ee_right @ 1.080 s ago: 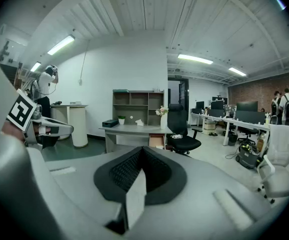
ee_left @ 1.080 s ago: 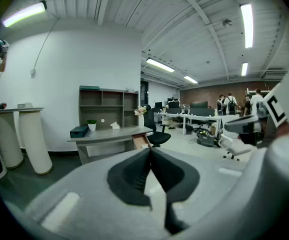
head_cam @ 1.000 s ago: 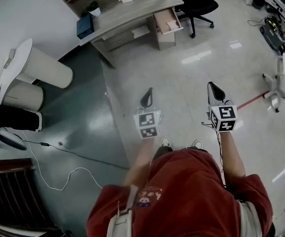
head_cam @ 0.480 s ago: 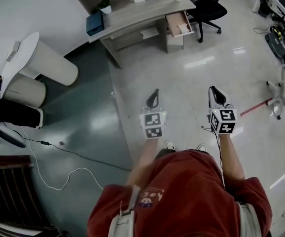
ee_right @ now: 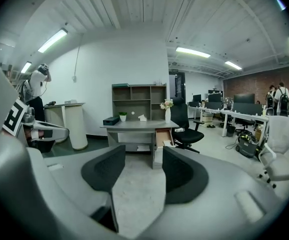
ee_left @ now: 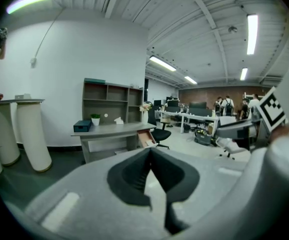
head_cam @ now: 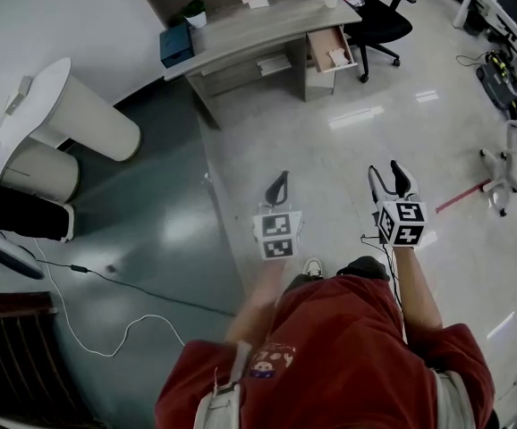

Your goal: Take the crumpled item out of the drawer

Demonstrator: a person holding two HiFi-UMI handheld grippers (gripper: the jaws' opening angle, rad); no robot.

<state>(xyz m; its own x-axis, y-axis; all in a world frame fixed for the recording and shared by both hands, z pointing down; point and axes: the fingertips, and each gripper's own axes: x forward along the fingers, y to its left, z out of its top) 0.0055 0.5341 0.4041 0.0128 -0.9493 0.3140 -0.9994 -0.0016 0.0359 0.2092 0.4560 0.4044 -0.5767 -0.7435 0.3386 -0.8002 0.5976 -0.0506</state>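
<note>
Since a second ago the right gripper (head_cam: 387,175) has gone from closed to spread, its jaws opening with nothing between them, and the desk (head_cam: 250,25) has slid down and rightward in the head view, which suggests the person is walking toward it. In that same view the left gripper (head_cam: 279,179) is held out beside the right one over bare floor, its jaws together and empty. The drawer (head_cam: 332,50) hangs pulled out at the desk's right end, next to the office chair (head_cam: 379,16), and a pale lump lies inside it, most likely the crumpled item (head_cam: 337,57), though it is too small to be sure. The left gripper view shows its two dark pads meeting at the tips, with the desk and the open drawer well beyond them. The right gripper view shows its pads standing wide apart, framing only floor, with the drawer (ee_right: 162,136) almost straight ahead and a white scrap visible in it. Judged from this, the reach has not begun: both grippers are well apart from the drawer, and the freshly spread right jaws look readied for the pick once the person gets close.
</note>
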